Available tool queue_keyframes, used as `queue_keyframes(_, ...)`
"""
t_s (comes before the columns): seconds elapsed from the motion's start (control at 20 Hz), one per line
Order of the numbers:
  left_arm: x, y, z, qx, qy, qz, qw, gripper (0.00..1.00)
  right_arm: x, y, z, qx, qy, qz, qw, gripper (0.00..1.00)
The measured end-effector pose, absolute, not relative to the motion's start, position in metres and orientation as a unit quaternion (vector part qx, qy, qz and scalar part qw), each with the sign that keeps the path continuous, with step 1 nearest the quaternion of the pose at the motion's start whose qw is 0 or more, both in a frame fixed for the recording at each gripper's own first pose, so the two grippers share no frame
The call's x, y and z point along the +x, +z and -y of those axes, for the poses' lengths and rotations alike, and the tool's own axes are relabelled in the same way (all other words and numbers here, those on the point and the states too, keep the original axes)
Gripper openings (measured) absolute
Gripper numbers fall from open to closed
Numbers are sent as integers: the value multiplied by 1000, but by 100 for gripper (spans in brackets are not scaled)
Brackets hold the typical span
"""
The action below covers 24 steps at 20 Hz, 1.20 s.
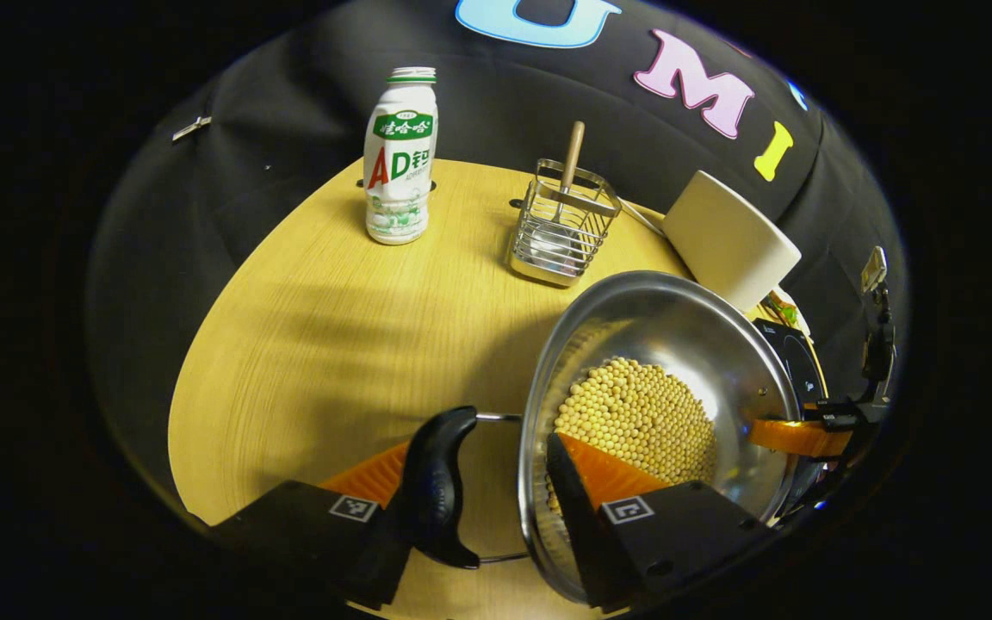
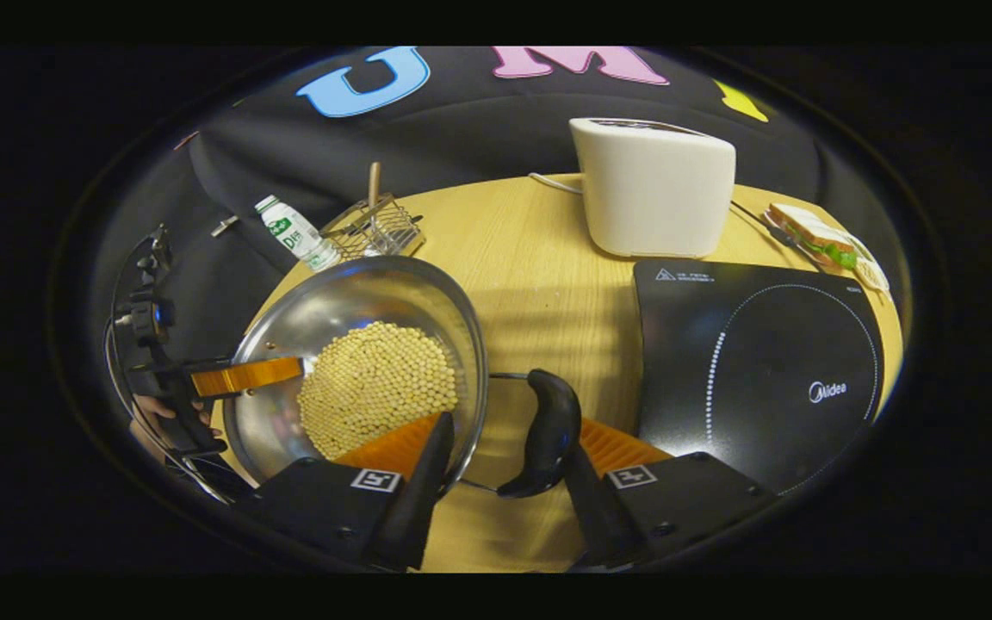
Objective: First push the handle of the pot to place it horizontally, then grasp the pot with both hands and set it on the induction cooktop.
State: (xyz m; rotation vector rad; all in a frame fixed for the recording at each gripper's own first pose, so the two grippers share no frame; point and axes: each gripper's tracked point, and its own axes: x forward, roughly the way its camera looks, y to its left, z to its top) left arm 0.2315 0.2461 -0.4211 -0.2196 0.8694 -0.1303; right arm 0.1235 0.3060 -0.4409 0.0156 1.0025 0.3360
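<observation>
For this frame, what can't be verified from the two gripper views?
- Left gripper view: whether the pot is lifted or resting; its base is hidden by its own wall and the left gripper.
- Right gripper view: contact of the right gripper with the rim, hidden beneath the handle.
- Right gripper view: sandwich details, small and distorted at the edge.
- Induction cooktop: near corner cut off by the gripper body.

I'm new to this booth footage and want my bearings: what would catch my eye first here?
The shiny steel pot, heaped with pale yellow beans, sits mid-table on the round wooden table. The left hand-held gripper and the right hand-held gripper each straddle the pot's rim, one finger inside and one outside by a black side handle. To its right in the right gripper view lies the flat black induction cooktop, with a white toaster behind it.
</observation>
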Motion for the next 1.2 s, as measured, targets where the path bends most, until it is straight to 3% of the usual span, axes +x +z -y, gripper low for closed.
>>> queue_keyframes(0.05,229,-423,-248,-111,-65,-422,897,63,126,-447,-310,9,157,-479,864,71)
queue_keyframes(0.15,225,-422,-249,-122,-66,-423,895,68,125,-448,-309,16,147,-491,858,70)
queue_keyframes(0.2,223,-423,-249,-126,-63,-423,895,67,127,-447,-309,17,142,-493,858,64)
queue_keyframes(0.45,211,-426,-251,-128,-48,-433,891,65,124,-450,-313,9,148,-499,854,59)
queue_keyframes(0.8,175,-419,-254,-146,-18,-441,885,61,102,-443,-315,-12,171,-507,845,59)
queue_keyframes(1.2,163,-371,-215,-126,-30,-429,894,60,90,-393,-277,8,165,-487,858,59)
